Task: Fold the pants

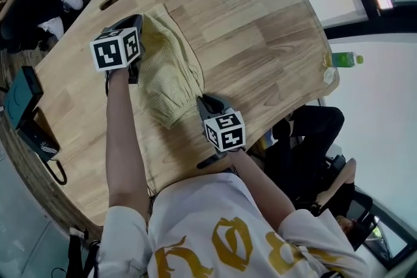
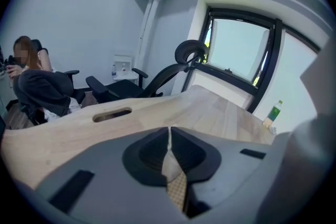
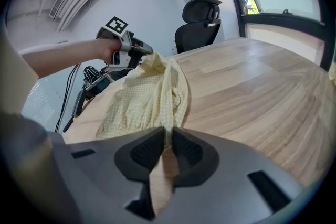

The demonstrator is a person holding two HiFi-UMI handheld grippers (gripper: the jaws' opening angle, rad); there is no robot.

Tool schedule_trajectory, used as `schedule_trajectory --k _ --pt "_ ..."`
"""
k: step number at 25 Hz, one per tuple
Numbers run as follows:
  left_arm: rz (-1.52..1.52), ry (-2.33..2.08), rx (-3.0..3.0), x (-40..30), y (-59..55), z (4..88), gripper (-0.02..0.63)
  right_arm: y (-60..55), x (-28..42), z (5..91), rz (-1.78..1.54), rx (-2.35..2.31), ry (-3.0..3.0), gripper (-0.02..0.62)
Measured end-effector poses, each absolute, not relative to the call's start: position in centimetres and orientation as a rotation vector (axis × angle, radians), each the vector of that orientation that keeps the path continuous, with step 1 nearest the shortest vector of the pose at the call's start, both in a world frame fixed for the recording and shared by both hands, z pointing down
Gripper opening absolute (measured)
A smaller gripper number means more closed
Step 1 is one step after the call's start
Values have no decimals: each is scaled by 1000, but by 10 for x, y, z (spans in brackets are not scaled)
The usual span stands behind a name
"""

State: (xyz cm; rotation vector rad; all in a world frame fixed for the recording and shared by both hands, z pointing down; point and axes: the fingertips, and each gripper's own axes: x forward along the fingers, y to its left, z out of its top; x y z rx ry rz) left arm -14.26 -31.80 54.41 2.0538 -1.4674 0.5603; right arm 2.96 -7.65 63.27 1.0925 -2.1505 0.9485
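Right gripper point(image 1: 207, 103) by the table's point(image 1: 260, 29) near edge: jaws pinched tight on an end of the pants point(image 1: 171, 71). Pale yellow checked pants bunched in a strip across mid-table, lifted at the far end. Left gripper point(image 1: 138, 21) farther out, near the slotted edge: clamped on a fabric fold. Green bottle point(image 1: 343, 60) at the right corner.
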Motion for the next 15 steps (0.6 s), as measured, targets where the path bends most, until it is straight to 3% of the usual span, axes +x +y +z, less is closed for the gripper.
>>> schedule_trajectory --k 5,10,15 --pt "601 -1485 1944 -146 -323 587 21 -76 30 633 948 1092 -2149 51" --pt "593 -1569 1975 -139 -337 579 21 -78 30 632 902 1102 -2157 51" --pt "482 -1610 2000 -134 -332 551 152 -79 32 635 935 1085 -2154 51"
